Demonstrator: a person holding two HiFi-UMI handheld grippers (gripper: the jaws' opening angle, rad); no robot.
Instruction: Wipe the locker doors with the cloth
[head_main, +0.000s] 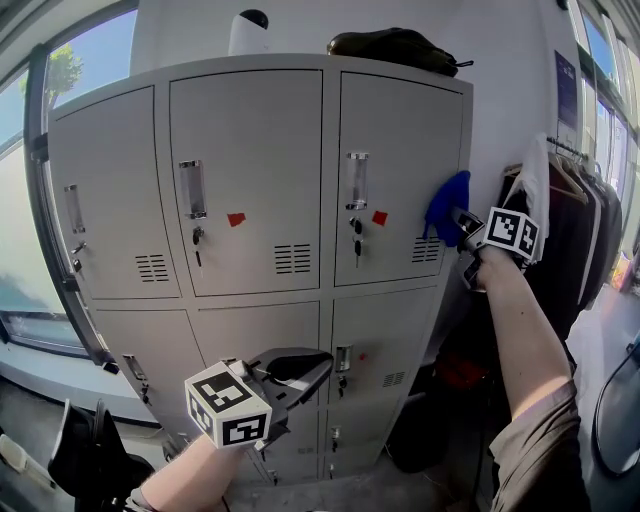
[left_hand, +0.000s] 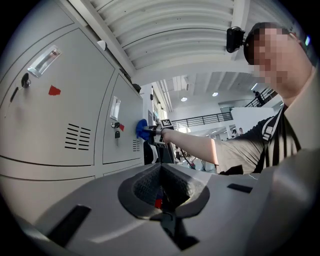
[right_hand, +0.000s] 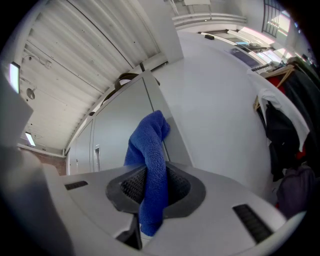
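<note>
The grey lockers (head_main: 250, 150) stand in front of me in two rows of doors. My right gripper (head_main: 468, 232) is shut on a blue cloth (head_main: 447, 205) and holds it at the right edge of the upper right door (head_main: 400, 140), beside the vent slots. In the right gripper view the cloth (right_hand: 150, 150) hangs out between the jaws of that gripper (right_hand: 152, 187), with the locker side (right_hand: 120, 135) behind it. My left gripper (head_main: 310, 372) is low, before the lower doors, jaws together and holding nothing. The left gripper view shows the left gripper (left_hand: 162, 192) and, far off, the cloth (left_hand: 141, 130).
A black bag (head_main: 395, 45) and a white rounded object (head_main: 248, 30) sit on top of the lockers. Clothes hang on a rack (head_main: 570, 230) to the right. A window (head_main: 60, 70) is at the left, and dark items (head_main: 90, 460) lie on the floor at lower left.
</note>
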